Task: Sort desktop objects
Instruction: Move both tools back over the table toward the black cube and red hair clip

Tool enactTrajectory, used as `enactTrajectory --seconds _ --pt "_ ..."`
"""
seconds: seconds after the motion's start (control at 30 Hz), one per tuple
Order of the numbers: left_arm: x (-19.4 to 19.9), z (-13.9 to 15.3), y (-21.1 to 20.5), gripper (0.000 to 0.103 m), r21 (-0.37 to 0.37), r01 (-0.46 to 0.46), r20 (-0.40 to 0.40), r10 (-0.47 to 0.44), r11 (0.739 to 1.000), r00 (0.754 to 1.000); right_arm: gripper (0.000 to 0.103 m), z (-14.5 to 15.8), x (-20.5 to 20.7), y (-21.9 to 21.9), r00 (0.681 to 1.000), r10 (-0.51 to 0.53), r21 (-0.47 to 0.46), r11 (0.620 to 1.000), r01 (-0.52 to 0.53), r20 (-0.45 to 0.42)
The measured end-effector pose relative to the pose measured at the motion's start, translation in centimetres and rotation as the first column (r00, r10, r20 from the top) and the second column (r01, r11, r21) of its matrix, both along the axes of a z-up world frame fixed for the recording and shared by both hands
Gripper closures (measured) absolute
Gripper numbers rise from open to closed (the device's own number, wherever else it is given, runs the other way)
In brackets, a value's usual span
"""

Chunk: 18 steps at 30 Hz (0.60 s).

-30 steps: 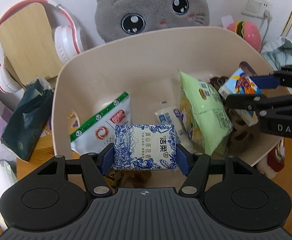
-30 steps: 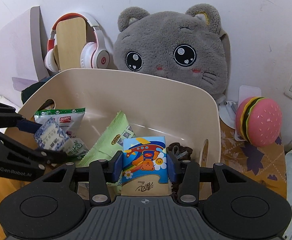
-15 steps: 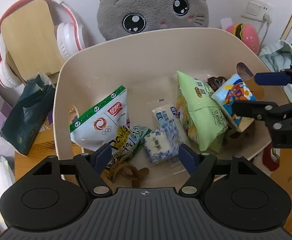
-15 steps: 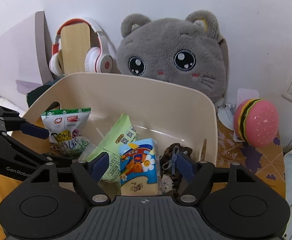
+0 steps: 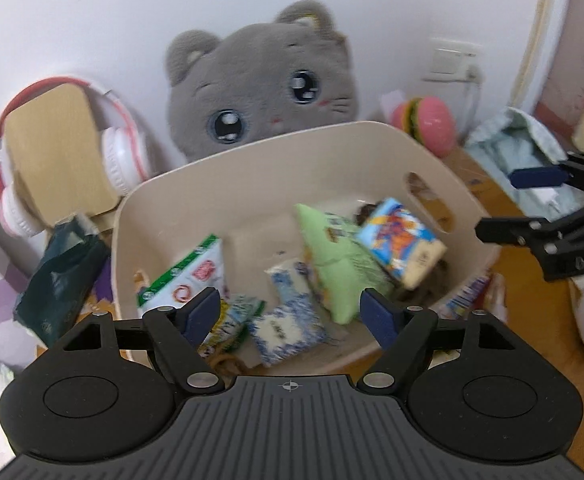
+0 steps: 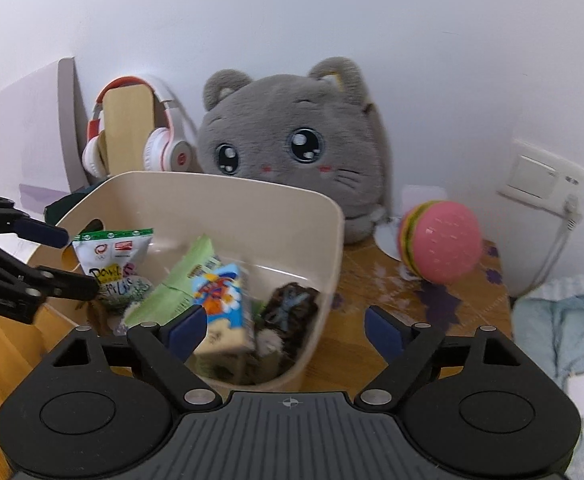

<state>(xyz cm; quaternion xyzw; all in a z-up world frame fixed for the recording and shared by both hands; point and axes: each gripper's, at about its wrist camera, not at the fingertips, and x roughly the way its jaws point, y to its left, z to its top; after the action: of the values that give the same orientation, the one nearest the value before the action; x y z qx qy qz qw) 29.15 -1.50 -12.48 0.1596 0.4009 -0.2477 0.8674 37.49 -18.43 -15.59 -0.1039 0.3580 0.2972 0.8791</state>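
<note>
- the beige bin (image 5: pixel 252 168) is the landmark: it stands just in front of the grey cat plush (image 5: pixel 260 80), with the pink burger toy (image 6: pixel 440 240) to the plush's right.
- left gripper (image 5: pixel 292 312) hangs over the bin's near rim, jaws opening with nothing between them; the blue-and-white tissue pack (image 5: pixel 288 320) lies on the bin floor below it.
- right gripper (image 6: pixel 280 330) sits at the bin's right edge, jaws opening and gripping nothing; the cartoon tissue pack (image 6: pixel 222 304) leans inside the bin against the green packet (image 6: pixel 172 288).
- judgement: both drops look done, so the step in hand is clearing away from the bin.
- to do it well, lift each gripper straight up past the rim before swinging out, so no finger clips the bin wall.
- keep both jaws wide so no wrapper corner catches and gets dragged back out.
</note>
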Motion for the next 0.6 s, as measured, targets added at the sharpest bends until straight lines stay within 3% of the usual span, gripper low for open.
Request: enactTrajectory --seconds 0.17,0.33,0.5,0.6 --pt "-2.5 0.0 -0.7 0.025 0.035 0.114 0.010 -0.115 0.993 0.993 0.008 -0.3 -1.0 -2.9 0.999 -0.046 -0.001 0.999 0.046 -0.002" --pt "-4.5 -1.5 -1.0 0.025 0.042 0.197 -0.035 -0.195 0.980 0.980 0.008 -2.1 -2.3 -5.2 0.995 -0.081 -0.029 0.996 0.079 -0.060" --pt "-6.6 -2.9 -1.6 0.019 0.102 0.272 0.037 -0.277 0.957 0.960 0.006 -4.5 -3.8 -5.8 0.987 -0.090 -0.056 0.995 0.084 -0.129" --pt "-7.2 -3.3 -2.0 0.019 0.102 0.291 0.002 -0.293 0.951 0.956 0.006 -5.7 -4.5 -5.5 0.982 -0.091 -0.066 0.995 0.081 -0.164"
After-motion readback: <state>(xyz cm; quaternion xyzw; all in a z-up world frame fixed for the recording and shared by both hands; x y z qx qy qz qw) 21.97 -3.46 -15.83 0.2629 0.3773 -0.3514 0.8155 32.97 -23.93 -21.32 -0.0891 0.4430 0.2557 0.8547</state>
